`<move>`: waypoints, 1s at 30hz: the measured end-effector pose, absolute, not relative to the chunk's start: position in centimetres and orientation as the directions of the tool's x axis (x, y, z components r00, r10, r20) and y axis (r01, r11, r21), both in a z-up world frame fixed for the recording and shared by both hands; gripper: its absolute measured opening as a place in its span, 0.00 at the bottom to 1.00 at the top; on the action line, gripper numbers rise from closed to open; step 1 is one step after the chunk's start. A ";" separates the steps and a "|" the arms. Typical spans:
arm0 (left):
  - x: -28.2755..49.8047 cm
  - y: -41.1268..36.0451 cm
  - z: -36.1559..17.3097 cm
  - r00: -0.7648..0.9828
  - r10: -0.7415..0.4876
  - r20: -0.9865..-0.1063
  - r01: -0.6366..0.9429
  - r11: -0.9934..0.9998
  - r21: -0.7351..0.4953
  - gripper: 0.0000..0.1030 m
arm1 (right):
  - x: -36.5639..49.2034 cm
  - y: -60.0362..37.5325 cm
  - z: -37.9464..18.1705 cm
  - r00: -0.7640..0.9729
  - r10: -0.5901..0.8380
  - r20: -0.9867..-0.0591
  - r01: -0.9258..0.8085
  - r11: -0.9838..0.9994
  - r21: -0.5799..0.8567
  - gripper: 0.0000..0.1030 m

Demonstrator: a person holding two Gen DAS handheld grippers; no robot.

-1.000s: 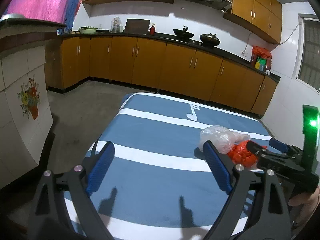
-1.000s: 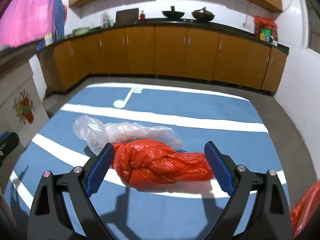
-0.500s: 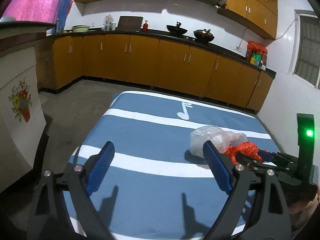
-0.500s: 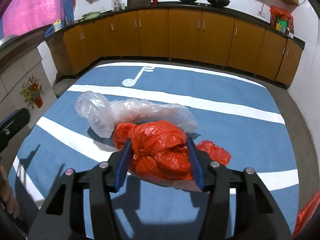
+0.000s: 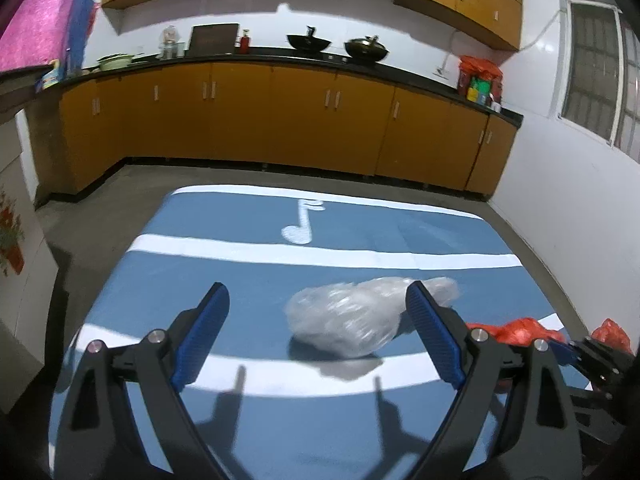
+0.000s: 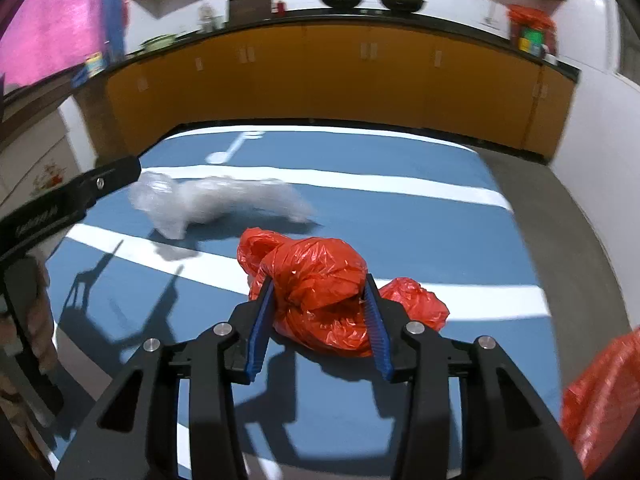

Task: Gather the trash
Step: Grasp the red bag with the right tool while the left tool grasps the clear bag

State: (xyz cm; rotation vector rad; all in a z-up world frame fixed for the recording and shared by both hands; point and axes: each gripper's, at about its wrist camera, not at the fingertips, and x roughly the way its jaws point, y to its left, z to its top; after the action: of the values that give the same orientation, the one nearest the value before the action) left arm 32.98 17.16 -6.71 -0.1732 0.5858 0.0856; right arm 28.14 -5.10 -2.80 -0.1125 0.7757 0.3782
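Right wrist view: the knotted red plastic bag (image 6: 316,280) lies on the blue-and-white striped table (image 6: 400,208), pinched at its bulky middle by the right gripper (image 6: 320,316), whose jaws have just been closing on it for a sure lift. The left gripper (image 5: 316,336) gapes wide, framing the clear plastic bag (image 5: 352,316) nearby, likely its pickup.

On the tabletop (image 6: 400,216) a knotted bag (image 6: 316,280) lies nearest, between the jaws of the right gripper (image 6: 320,320). A crumpled clear bag (image 6: 216,204) lies behind it and to its left. The left gripper (image 5: 316,336) hangs before the clear bag. Cabinets (image 5: 280,128) stand beyond the tabletop.
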 end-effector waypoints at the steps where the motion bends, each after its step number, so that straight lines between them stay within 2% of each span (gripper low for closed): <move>1: 33.7 16.7 -6.8 0.826 0.028 -0.563 -0.120 0.984 -0.128 0.86 | 28.2 -5.7 -2.8 0.655 0.281 -0.702 -0.358 0.933 0.040 0.42; 8: 37.4 14.9 -8.8 0.758 0.034 -0.651 -0.093 0.994 -0.057 0.84 | 28.1 -9.4 -2.9 0.664 0.239 -0.708 -0.280 0.958 0.060 0.41; 12: 38.1 15.2 -10.3 0.702 -0.027 -0.712 -0.071 0.992 -0.108 0.54 | 27.8 -10.2 -2.8 0.665 0.239 -0.708 -0.272 0.960 0.068 0.41; 13: 38.0 15.4 -10.4 0.702 -0.038 -0.711 -0.074 0.989 -0.126 0.45 | 27.6 -10.3 -2.8 0.664 0.240 -0.708 -0.272 0.960 0.070 0.41; 14: 37.8 15.5 -10.4 0.707 -0.049 -0.705 -0.075 0.987 -0.143 0.42 | 27.5 -10.4 -2.8 0.664 0.242 -0.707 -0.271 0.960 0.073 0.41; 16: 37.5 15.6 -10.3 0.712 -0.057 -0.699 -0.069 0.986 -0.151 0.24 | 27.4 -10.5 -2.8 0.664 0.246 -0.706 -0.270 0.959 0.080 0.41; 18: 37.1 15.4 -10.2 0.716 -0.061 -0.696 -0.058 0.988 -0.146 0.14 | 27.1 -10.6 -2.6 0.665 0.250 -0.704 -0.269 0.959 0.087 0.42; 21: 36.2 15.3 -9.5 0.726 -0.058 -0.685 -0.062 0.987 -0.149 0.11 | 26.5 -11.1 -2.1 0.672 0.253 -0.697 -0.265 0.960 0.093 0.41; 30: 32.4 12.8 -5.3 0.778 -0.070 -0.624 -0.033 0.988 -0.152 0.11 | 24.4 -13.3 0.5 0.721 0.254 -0.645 -0.231 0.965 0.122 0.41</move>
State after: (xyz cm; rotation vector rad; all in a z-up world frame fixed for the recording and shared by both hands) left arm 32.37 12.83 -5.33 -0.1582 0.6797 -0.0203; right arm 24.38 -13.26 0.54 0.0339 0.7174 0.2682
